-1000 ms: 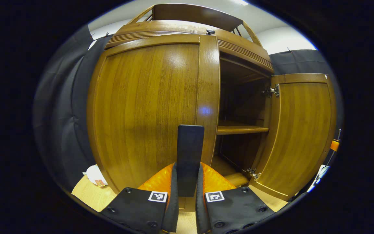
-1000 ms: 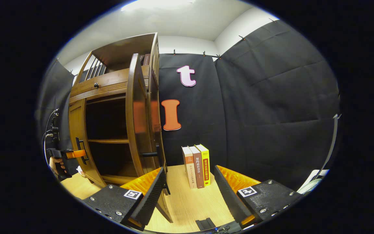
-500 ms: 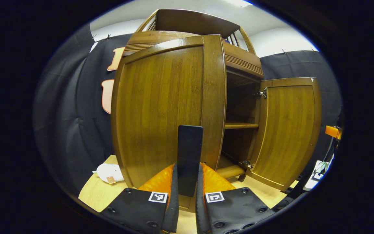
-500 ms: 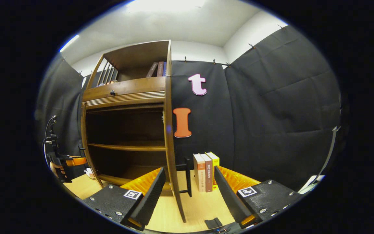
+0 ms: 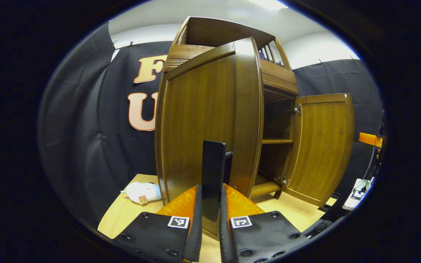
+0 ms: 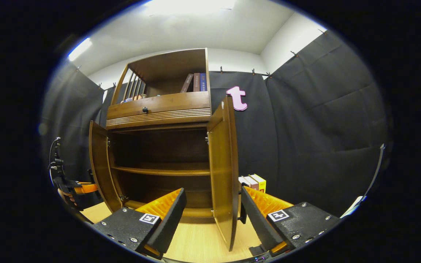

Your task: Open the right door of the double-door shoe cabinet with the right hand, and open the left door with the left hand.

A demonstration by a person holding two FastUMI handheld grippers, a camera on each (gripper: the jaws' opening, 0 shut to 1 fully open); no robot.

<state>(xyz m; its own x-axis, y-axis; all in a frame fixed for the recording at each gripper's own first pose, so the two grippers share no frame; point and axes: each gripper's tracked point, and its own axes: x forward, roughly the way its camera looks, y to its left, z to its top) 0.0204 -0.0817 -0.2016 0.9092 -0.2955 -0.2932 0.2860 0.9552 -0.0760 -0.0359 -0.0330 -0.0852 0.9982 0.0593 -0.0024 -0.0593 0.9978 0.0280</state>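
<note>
Standing on the light wood table, shoe cabinet has both doors swung out; left gripper clamps left door handle, right gripper gapes, black cloth walls around.

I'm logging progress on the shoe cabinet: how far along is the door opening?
Done: the right door stands swung out, and the right gripper is open around its edge. In hand: the left gripper is shut on the left door's handle, with the left door already wide. Left: letting go.
</note>
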